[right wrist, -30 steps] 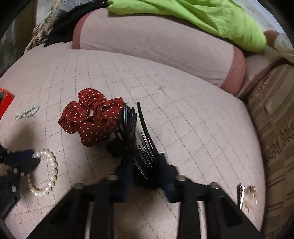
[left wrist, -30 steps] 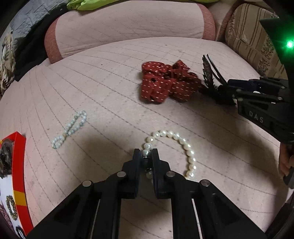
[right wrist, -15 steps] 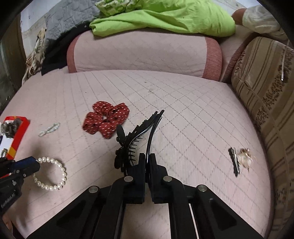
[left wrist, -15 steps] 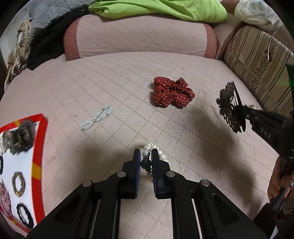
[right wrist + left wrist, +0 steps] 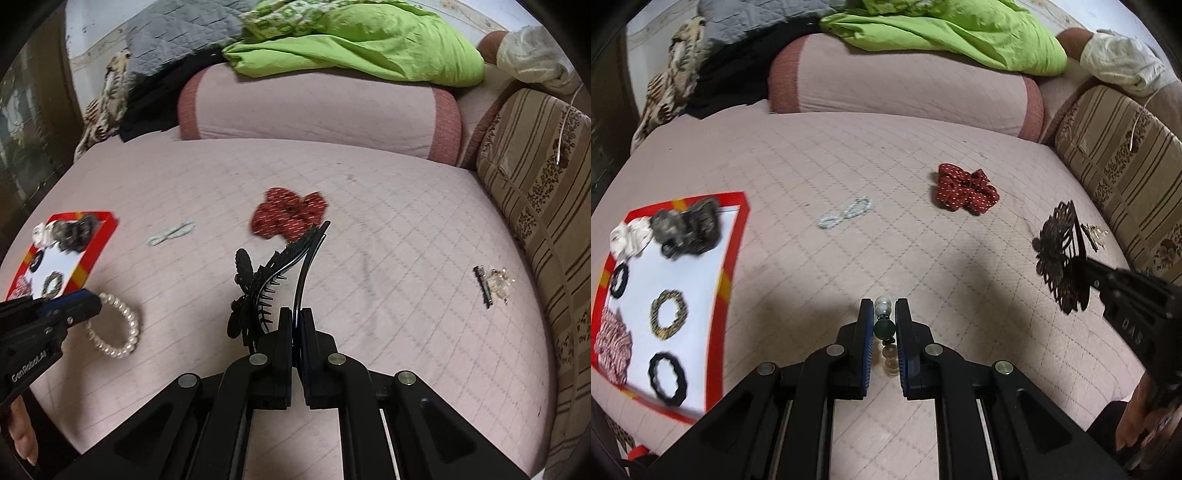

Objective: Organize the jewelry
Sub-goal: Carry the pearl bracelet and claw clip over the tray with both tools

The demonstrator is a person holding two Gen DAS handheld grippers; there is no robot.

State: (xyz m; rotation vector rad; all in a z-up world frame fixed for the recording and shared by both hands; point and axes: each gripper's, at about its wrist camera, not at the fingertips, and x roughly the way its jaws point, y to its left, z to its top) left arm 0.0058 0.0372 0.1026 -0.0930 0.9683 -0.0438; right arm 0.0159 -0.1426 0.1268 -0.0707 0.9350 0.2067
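Note:
My left gripper is shut on a white pearl bracelet, which hangs above the pink quilted bed; in the right wrist view the same bracelet dangles as a loop from the left gripper. My right gripper is shut on a black floral hair comb, lifted off the bed; the comb also shows at the right of the left wrist view. A red-bordered white tray at the left holds several hair ties and scrunchies.
On the bed lie a red dotted scrunchie, a small pale bead bracelet and a hair clip with a sparkly ornament. A pink bolster, green cloth and a striped cushion border the bed.
Both grippers rose from the bed with their items: the pearl bracelet and the black comb now hang in the air. The right gripper's jaws shut on the comb. The tray came into view.

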